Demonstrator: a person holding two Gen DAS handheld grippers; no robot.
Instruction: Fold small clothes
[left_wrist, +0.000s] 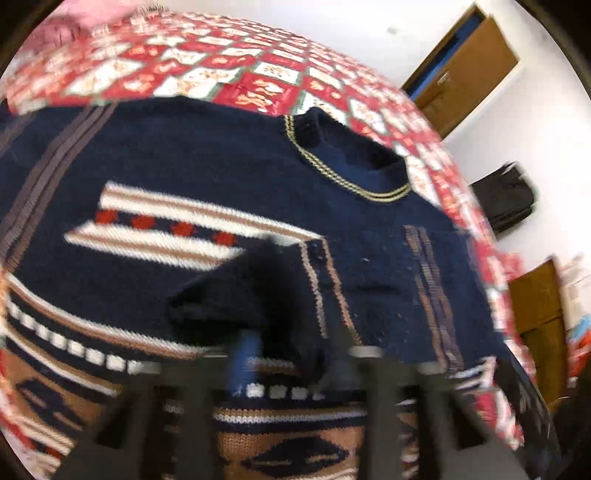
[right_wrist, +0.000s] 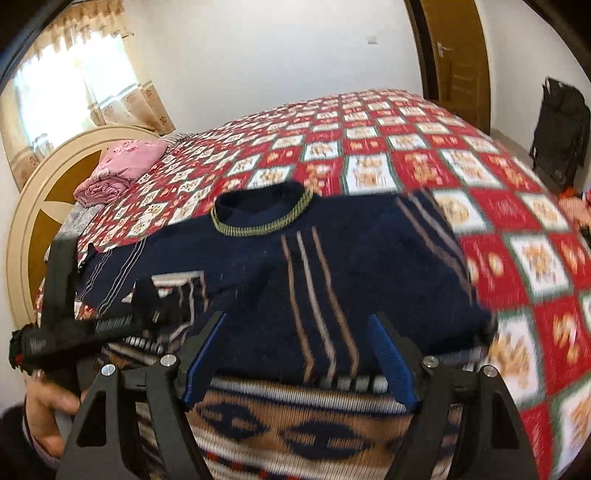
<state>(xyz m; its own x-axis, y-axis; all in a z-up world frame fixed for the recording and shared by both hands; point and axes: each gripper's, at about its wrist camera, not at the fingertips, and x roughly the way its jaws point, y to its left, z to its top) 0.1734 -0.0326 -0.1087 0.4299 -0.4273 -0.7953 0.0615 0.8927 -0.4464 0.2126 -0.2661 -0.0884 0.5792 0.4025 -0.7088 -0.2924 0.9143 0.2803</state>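
Right fingers (right_wrist: 391, 360) spread, empty; left fingers (left_wrist: 247, 354) pinch sweater (left_wrist: 221, 162); checkered bedspread (right_wrist: 406, 147) beneath.

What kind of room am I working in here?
Most likely a home bedroom: a bed with a red-and-white patterned quilt, a cream round-topped wooden headboard, and a folded pink blanket beside it.
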